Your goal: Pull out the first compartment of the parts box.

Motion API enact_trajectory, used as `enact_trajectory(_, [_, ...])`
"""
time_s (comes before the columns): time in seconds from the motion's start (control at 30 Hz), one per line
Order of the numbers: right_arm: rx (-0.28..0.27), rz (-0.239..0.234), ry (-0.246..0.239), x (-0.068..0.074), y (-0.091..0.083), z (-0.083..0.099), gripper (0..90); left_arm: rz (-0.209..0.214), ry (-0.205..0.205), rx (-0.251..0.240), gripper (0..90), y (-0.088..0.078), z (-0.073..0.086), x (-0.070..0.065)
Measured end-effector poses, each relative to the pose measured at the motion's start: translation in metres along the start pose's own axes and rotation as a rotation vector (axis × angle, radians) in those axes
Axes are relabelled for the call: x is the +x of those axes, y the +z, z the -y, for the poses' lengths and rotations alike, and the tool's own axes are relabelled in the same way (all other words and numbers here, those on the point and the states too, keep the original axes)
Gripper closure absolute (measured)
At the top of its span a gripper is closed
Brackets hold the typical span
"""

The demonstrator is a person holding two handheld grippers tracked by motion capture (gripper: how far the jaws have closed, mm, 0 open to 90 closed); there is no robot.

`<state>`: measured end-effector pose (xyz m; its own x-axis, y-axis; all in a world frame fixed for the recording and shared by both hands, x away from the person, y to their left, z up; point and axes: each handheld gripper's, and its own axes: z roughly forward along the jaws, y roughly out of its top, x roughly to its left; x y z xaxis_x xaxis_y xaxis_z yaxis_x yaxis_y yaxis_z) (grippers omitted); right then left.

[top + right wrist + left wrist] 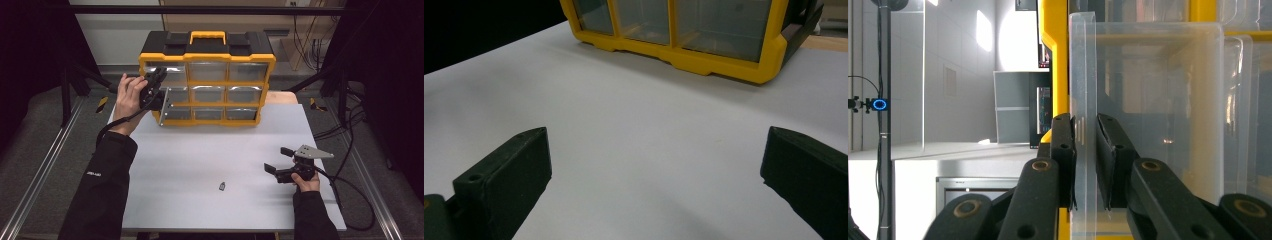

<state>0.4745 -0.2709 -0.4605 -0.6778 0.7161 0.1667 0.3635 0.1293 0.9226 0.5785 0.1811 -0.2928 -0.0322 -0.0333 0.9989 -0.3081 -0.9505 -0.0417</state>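
On the grey table (200, 160), clear drawer (1083, 75) wall clamped between left claw (1086, 165) pads.

high view: fixed above the near edge of the flat white tabletop (200, 160), facing fwd and down, far off. left gripper view: rolled sideways, v. close on a clear plastic drawer wall (1083, 100). right gripper view: low over tabletop (634, 130), facing the far edge. all three share the yellow-framed black-topped plastic drawer cabinet (207, 75) (1055, 60) (744, 65).
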Motion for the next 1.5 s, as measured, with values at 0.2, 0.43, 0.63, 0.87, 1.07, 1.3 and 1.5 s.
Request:
enact_trajectory(0.2, [-0.002, -0.002, 0.001, 0.000, 0.000, 0.000, 0.5, -0.002, -0.005, -0.004, 79.0, -0.002, -0.001, -0.001])
enact_trajectory(0.43, [-0.002, -0.001, 0.002, 0.000, -0.001, 0.000, 0.5, 0.000, -0.005, -0.003, 79.0, -0.006, -0.001, -0.001])
enact_trajectory(0.63, [-0.003, -0.001, 0.003, 0.000, -0.001, 0.000, 0.5, -0.001, -0.001, -0.003, 79.0, -0.008, -0.002, -0.001])
enact_trajectory(0.87, [-0.002, -0.003, -0.002, 0.000, -0.001, 0.000, 0.5, -0.004, -0.009, -0.011, 79.0, -0.012, -0.003, -0.002])
enact_trajectory(1.07, [0.001, -0.004, -0.002, 0.000, 0.000, 0.000, 0.5, -0.001, -0.009, -0.009, 79.0, -0.015, -0.004, -0.001])
enact_trajectory(1.3, [0.000, -0.003, -0.003, 0.000, -0.001, 0.000, 0.5, -0.003, -0.005, -0.014, 79.0, -0.018, -0.005, -0.001])
enact_trajectory(1.5, [-0.001, -0.004, -0.003, 0.000, -0.001, 0.000, 0.5, -0.003, -0.008, -0.014, 79.0, -0.021, -0.007, -0.001])
